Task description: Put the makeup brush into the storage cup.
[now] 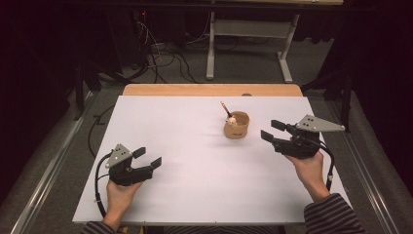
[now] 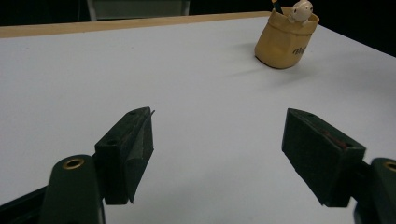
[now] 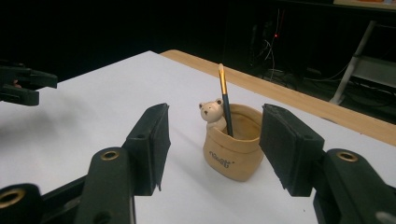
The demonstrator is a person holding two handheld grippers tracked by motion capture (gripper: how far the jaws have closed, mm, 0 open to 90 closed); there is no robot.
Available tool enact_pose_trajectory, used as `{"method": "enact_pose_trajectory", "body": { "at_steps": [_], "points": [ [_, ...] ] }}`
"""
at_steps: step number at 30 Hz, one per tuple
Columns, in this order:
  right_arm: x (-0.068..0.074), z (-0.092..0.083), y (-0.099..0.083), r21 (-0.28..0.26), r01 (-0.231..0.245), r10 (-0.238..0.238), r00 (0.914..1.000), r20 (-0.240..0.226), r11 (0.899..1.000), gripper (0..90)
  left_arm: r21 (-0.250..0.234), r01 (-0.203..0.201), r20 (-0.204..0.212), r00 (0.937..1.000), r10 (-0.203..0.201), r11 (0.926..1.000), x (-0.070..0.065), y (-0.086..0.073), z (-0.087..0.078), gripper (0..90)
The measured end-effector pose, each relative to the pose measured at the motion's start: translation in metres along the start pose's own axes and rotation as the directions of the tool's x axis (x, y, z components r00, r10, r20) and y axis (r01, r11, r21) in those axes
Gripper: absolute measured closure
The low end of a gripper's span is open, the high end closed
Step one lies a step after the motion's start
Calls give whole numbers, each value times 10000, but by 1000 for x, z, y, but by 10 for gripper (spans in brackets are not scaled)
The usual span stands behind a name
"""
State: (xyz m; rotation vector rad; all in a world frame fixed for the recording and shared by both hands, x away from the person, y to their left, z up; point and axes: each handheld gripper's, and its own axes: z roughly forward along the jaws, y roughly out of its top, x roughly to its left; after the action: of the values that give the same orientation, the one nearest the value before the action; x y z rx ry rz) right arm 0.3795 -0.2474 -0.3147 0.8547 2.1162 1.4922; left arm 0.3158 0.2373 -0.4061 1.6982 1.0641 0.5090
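Where the white sheet (image 1: 195,161) covers the table, a tan pot (image 1: 236,125) stands upright toward its far right, holding a pencil (image 1: 225,108) and a small bear figure (image 1: 232,120) at its rim. The right gripper (image 1: 271,130) sits just beside the pot, aimed at it; its jaws stand wide apart with nothing between the pads, the pot lying beyond them, untouched. The left gripper (image 1: 147,157) rests low at the near left, well apart from the pot, jaws likewise wide and empty. A hand holds each.
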Motion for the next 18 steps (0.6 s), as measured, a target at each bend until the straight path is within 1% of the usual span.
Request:
{"method": "enact_pose_trajectory", "body": {
  "at_steps": [3,6,8,9,18],
  "points": [
    [1,-3,-4,7,17,-18,10000,27,10000,443,7,7,0,10000,-7,10000,0,0,0,255],
    [1,-7,-9,-144,45,-44,9999,93,9999,434,1,4,2,10000,-4,10000,0,0,0,254],
    [2,-10,-11,-169,-63,66,9999,153,9998,429,16,-11,-4,10000,11,10000,0,0,0,255],
    [1,-11,-13,-294,1,2,9999,112,9996,427,17,-12,-3,10000,12,10000,0,0,0,254],
    [0,-20,-22,-471,-190,202,9994,263,9987,419,-38,-42,33,10000,43,10000,-1,0,0,254]
  ]
}}
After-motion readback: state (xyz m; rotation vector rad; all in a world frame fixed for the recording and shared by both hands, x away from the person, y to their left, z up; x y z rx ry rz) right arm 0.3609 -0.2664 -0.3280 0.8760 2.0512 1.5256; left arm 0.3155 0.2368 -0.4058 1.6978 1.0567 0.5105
